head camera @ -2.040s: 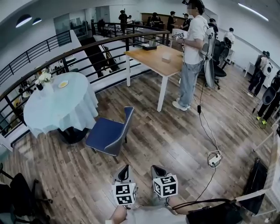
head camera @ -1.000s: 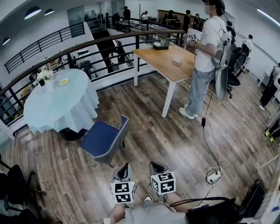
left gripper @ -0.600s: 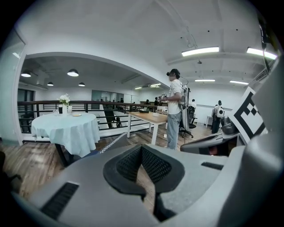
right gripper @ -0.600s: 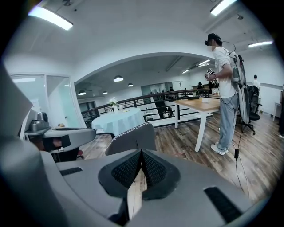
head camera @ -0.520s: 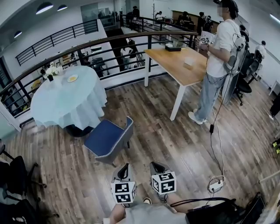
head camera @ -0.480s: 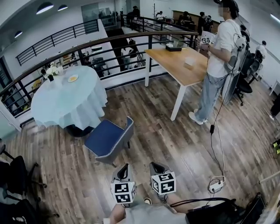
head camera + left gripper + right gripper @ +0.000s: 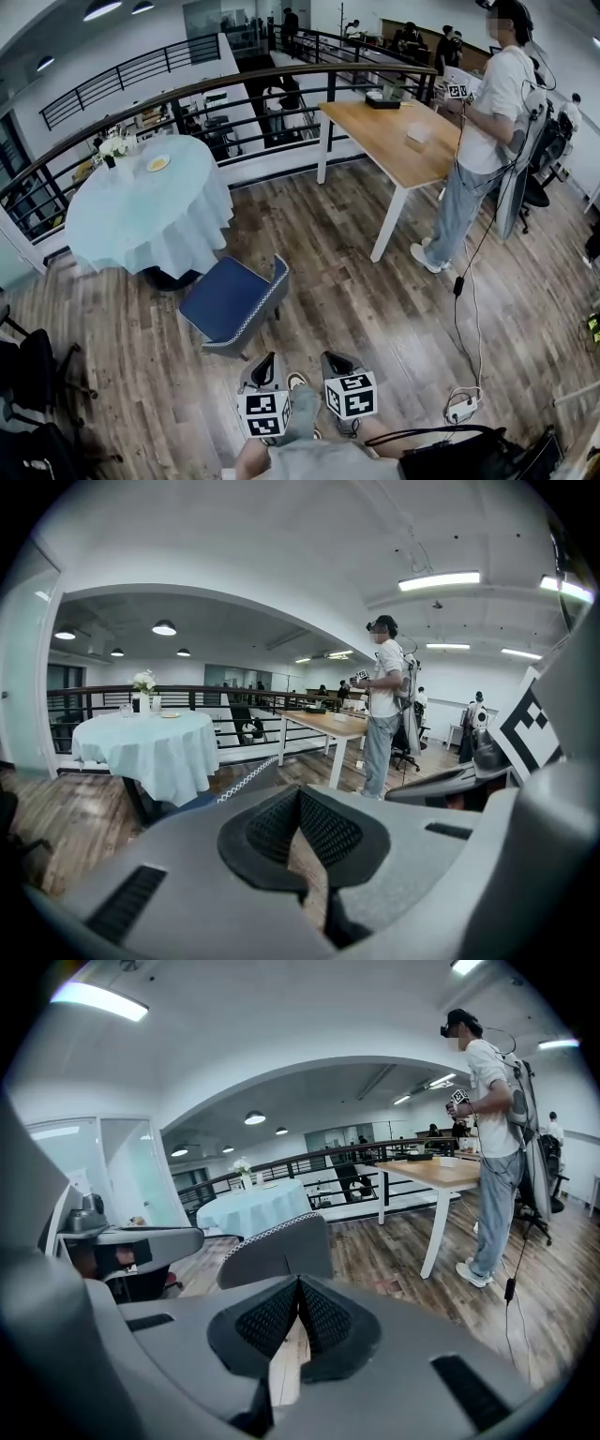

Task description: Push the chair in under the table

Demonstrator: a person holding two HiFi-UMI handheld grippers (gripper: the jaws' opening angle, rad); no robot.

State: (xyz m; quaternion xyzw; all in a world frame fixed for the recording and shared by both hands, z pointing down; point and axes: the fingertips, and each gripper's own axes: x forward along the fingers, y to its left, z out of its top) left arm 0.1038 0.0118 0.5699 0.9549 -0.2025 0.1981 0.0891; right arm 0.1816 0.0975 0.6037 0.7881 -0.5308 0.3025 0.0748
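**Fig. Approach step: chair (image 7: 230,302) not yet under table (image 7: 141,202).**
L gripper (image 7: 269,362) & R gripper (image 7: 336,360): both closed on nothing, side by side, short of chair. Chair pulled out near round table, seat facing it, backrest toward grippers. Front-to-back axis approx. diagonal, aimed at table. Next, prob.: close gap, set tips on backrest, push along that axis w/o skewing.

My left gripper (image 7: 300,794) has its jaws pressed together with nothing between them. Just beyond I see the studded edge of the chair (image 7: 239,782), then the round table (image 7: 150,747) under a pale cloth, and a person (image 7: 382,714) standing beside a wooden table (image 7: 323,726)
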